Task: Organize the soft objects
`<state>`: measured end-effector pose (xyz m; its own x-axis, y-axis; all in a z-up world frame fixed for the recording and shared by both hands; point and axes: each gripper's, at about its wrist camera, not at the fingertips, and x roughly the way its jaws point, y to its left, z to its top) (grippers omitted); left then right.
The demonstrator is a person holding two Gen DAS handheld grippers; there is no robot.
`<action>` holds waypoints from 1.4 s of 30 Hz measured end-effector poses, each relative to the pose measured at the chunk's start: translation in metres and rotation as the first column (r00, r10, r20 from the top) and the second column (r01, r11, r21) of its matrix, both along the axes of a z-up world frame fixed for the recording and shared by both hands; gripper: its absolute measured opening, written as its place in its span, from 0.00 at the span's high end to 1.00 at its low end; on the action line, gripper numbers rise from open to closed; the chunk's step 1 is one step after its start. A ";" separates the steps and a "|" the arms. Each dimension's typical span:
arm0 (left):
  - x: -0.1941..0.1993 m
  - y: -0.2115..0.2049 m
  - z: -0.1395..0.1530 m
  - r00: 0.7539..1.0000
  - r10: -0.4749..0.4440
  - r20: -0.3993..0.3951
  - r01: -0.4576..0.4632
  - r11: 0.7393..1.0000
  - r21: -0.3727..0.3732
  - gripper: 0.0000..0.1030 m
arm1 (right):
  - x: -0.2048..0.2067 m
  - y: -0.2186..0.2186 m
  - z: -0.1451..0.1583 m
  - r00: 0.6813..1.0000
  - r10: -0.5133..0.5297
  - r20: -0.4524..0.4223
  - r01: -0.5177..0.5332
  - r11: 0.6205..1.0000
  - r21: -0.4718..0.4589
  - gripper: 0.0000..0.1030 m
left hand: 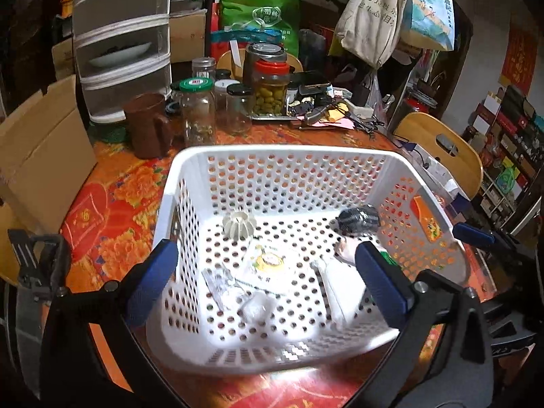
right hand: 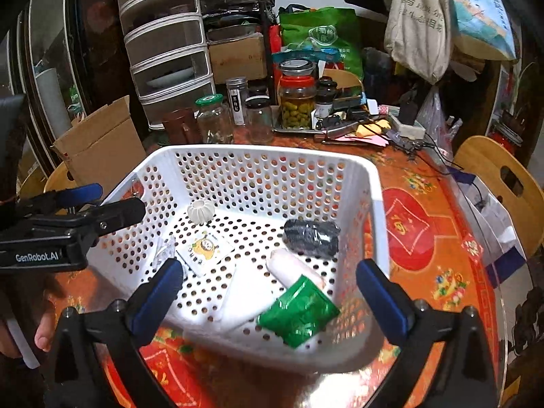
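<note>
A white perforated basket stands on the red patterned table. In it lie a white ribbed round object, a white packet with a yellow cartoon, a dark wrapped bundle, a pale pink roll, a green foil packet and clear plastic wraps. My left gripper is open and empty over the basket's near side. My right gripper is open and empty above the basket's near right part.
Glass jars, a brown mug and a jar of green olives stand behind the basket. A cardboard box sits at the left, a wooden chair at the right. Cables and clutter lie far right.
</note>
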<state>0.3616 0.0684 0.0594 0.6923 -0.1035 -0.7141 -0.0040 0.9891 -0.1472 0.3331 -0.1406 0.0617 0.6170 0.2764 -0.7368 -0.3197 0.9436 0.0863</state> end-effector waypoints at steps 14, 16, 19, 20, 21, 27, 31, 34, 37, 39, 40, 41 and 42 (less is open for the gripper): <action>-0.132 -0.004 0.028 0.994 -0.026 0.105 0.027 1.000 -0.011 0.00 | -0.115 -0.035 0.026 0.988 -0.095 0.123 0.090 0.995 0.046 0.01; -0.160 -0.008 0.036 0.989 -0.037 0.141 0.039 0.999 -0.006 0.00 | -0.141 -0.041 0.030 0.981 -0.117 0.156 0.109 0.992 0.060 0.01; -0.206 -0.014 0.045 0.981 -0.042 0.188 0.045 0.999 -0.013 0.00 | -0.178 -0.049 0.037 0.971 -0.145 0.191 0.132 0.988 0.079 0.01; -0.222 -0.016 0.047 0.980 -0.029 0.198 0.032 0.999 -0.011 0.00 | -0.193 -0.051 0.039 0.967 -0.151 0.206 0.135 0.987 0.088 0.01; -0.234 -0.018 0.049 0.978 -0.027 0.207 0.029 1.000 -0.007 0.00 | -0.208 -0.052 0.042 0.964 -0.151 0.217 0.131 0.986 0.101 0.01; -0.300 -0.027 0.052 0.969 -0.009 0.249 0.009 1.000 0.002 0.00 | -0.265 -0.053 0.056 0.943 -0.141 0.302 0.109 0.987 0.120 0.01; -0.331 -0.024 0.056 0.964 0.013 0.264 -0.015 1.000 0.004 0.00 | -0.288 -0.053 0.065 0.932 -0.123 0.340 0.079 0.987 0.139 0.00; -0.355 -0.022 0.065 0.956 0.034 0.291 -0.041 0.999 0.020 0.00 | -0.299 -0.053 0.070 0.935 -0.107 0.337 0.055 0.985 0.162 0.00; -0.376 -0.020 0.074 0.949 0.049 0.310 -0.059 0.998 0.024 0.00 | -0.313 -0.049 0.077 0.928 -0.106 0.356 0.058 0.988 0.144 0.00; -0.386 -0.020 0.078 0.951 0.049 0.306 -0.059 0.998 0.026 0.00 | -0.321 -0.046 0.082 0.927 -0.096 0.363 0.049 0.990 0.136 0.00; -0.391 -0.020 0.079 0.952 0.047 0.302 -0.059 0.998 0.030 0.00 | -0.324 -0.045 0.084 0.928 -0.089 0.363 0.045 0.991 0.128 0.00; -0.393 -0.022 0.081 0.953 0.047 0.299 -0.060 0.998 0.034 0.00 | -0.328 -0.043 0.087 0.930 -0.080 0.358 0.040 0.992 0.118 0.00; -0.398 -0.023 0.082 0.955 0.046 0.293 -0.059 0.998 0.037 0.00 | -0.329 -0.043 0.088 0.934 -0.076 0.350 0.039 0.993 0.113 0.00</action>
<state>-0.0360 0.0453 0.1418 0.8750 -0.0336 -0.4829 -0.0197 0.9943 -0.1048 0.0038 -0.1835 0.1499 0.8490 0.2950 -0.4383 -0.2925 0.9533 0.0751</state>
